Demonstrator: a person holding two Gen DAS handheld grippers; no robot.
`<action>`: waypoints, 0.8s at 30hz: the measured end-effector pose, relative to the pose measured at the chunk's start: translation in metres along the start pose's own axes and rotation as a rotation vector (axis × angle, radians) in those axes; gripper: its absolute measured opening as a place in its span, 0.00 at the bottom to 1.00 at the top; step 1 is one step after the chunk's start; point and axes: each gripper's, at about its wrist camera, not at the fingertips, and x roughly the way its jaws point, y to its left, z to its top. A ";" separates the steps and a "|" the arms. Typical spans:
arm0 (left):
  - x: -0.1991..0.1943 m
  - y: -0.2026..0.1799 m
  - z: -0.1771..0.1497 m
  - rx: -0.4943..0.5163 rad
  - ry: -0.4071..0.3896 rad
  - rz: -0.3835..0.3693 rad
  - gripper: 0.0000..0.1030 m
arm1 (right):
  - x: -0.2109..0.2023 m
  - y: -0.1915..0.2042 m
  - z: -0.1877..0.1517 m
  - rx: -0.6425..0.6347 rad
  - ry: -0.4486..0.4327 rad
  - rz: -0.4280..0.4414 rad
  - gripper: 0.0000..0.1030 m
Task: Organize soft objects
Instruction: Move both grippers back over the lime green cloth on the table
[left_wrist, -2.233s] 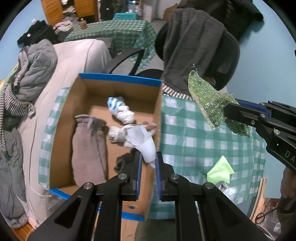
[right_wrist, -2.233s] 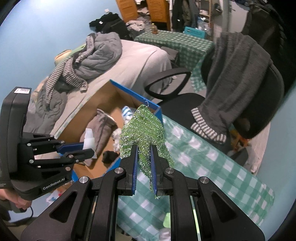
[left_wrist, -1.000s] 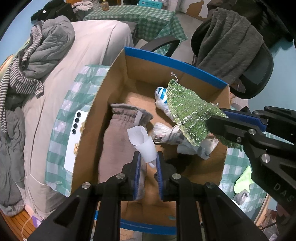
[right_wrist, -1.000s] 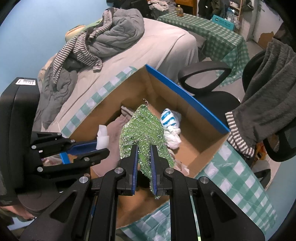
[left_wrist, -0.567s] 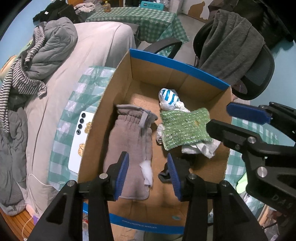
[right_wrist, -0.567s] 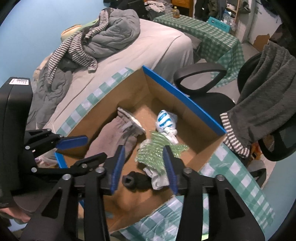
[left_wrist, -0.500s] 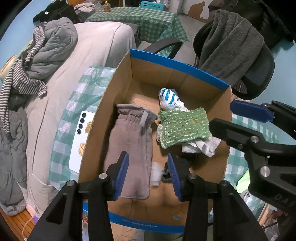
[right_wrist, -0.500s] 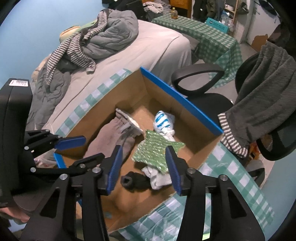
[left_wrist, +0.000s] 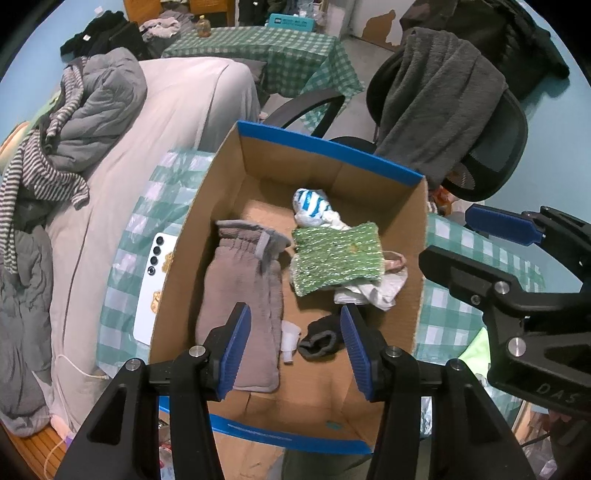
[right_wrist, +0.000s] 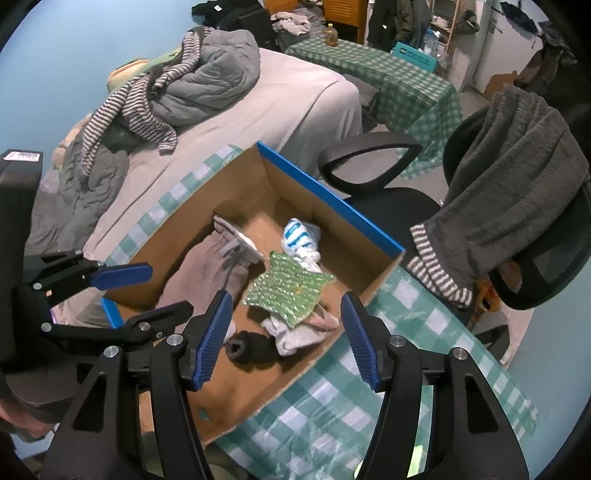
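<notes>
Hovering above the cardboard box (left_wrist: 325, 158), both tools stand released with nothing between their jaws; the jaws of each have just been opening. Left tool (left_wrist: 295, 343) points steeply down over the near end of the box. Right tool (right_wrist: 286, 338) hangs over the box's near right corner, above the edge of the bench (right_wrist: 413, 325) with its green checked cloth.

Inside the box: green sparkly cloth (left_wrist: 336, 256) lies flat toward the right, resting on a pale crumpled rag (left_wrist: 373, 291) and touching a blue-and-white striped bundle (left_wrist: 312, 210) at the far side. A grey mitten (left_wrist: 240, 295) lies along the left side. A small white scrap (left_wrist: 289, 338) sits on the box floor just beside the mitten's near end, next to a rolled black sock (left_wrist: 319, 339).

A white phone (left_wrist: 153, 280) lies on the cloth left of the box. Bed (left_wrist: 177, 110) with heaped grey clothes stands further left. Office chair (right_wrist: 524, 221) draped with a grey towel stands far right.
</notes>
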 end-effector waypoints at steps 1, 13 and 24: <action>-0.002 -0.003 0.000 0.005 -0.003 -0.002 0.50 | -0.002 -0.002 -0.002 0.004 -0.001 -0.002 0.60; -0.008 -0.032 -0.007 0.062 -0.001 -0.022 0.50 | -0.026 -0.031 -0.032 0.064 -0.006 -0.036 0.61; -0.005 -0.082 -0.020 0.181 0.027 -0.046 0.50 | -0.041 -0.062 -0.068 0.147 0.009 -0.070 0.61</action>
